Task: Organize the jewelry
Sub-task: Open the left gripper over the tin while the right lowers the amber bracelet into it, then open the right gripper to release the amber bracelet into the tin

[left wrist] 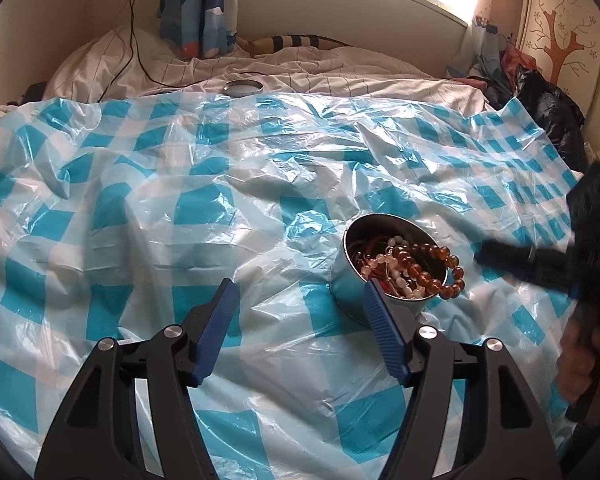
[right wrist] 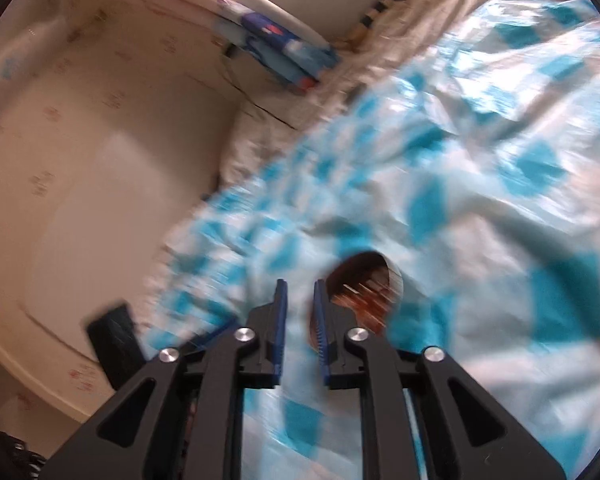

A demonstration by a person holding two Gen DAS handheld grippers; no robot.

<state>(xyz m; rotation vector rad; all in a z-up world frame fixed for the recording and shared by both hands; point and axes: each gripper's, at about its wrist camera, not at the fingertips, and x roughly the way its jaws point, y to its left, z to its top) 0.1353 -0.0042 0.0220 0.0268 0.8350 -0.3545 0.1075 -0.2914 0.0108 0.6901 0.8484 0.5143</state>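
Left tool [left wrist: 298, 286] nearest the lens, jaws standing wide with nothing between them; its right-hand finger overlaps the near rim of the metal tin [left wrist: 350, 276]; contact cannot be told. Right tool [right wrist: 300, 285], blurred, jaws slightly parted and empty, just beside the same tin [right wrist: 396, 276]. Tin sits on the blue-checked plastic sheet [left wrist: 204, 208] over the bed; it holds tangled bead strands, and an amber bead bracelet [left wrist: 440, 268] hangs over the far rim. Judgement: beads light, smooth, likely slippery; strands limp and prone to snag; take the draped bracelet at the rim, pinching across the beads; sheet slick, tin may slide.
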